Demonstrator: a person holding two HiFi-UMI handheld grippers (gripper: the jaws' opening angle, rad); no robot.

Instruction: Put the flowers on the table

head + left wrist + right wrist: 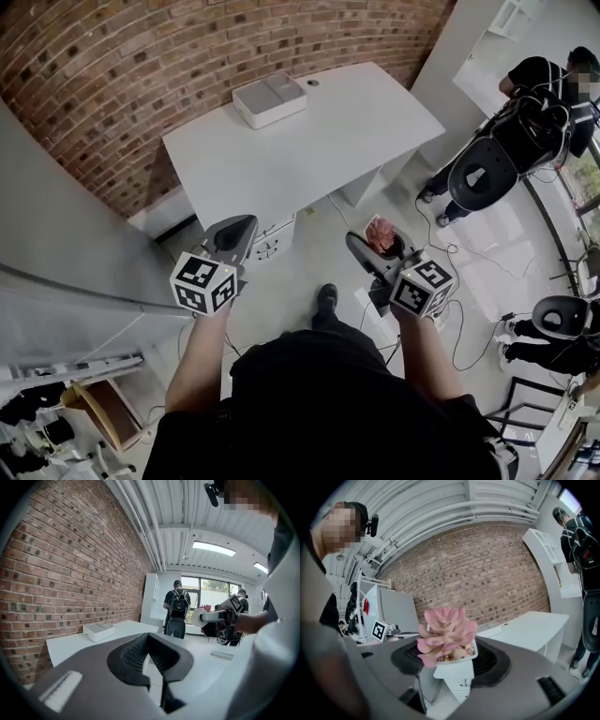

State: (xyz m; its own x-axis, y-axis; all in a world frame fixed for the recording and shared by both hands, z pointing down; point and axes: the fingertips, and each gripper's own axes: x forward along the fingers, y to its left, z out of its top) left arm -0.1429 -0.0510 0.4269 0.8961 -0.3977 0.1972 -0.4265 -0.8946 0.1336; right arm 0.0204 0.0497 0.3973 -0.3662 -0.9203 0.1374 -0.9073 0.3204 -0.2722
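Here, grips pink flowers in a small white pot (pixel 446 637) with the right gripper (pixel 372 249), over the floor, short of the white rectangular table (pixel 309 150). Holds the left gripper (pixel 232 236) jaws together, empty. On the tabletop's far edge, a flat white box (pixel 269 99); off right, a black chair (pixel 480 174).

Left tongs (pixel 148 637) in foreground, ribbed pads (pixel 133 653) meeting at tips, nothing between. Beyond, white worktop (pixel 70 645) against brick wall (pixel 70 569), white box (pixel 98 631) resting on it. Far right, right tongs (pixel 204 617) clasping white flower pot (pixel 200 619), pink showing above rim. Person with backpack (pixel 178 607) standing by window.
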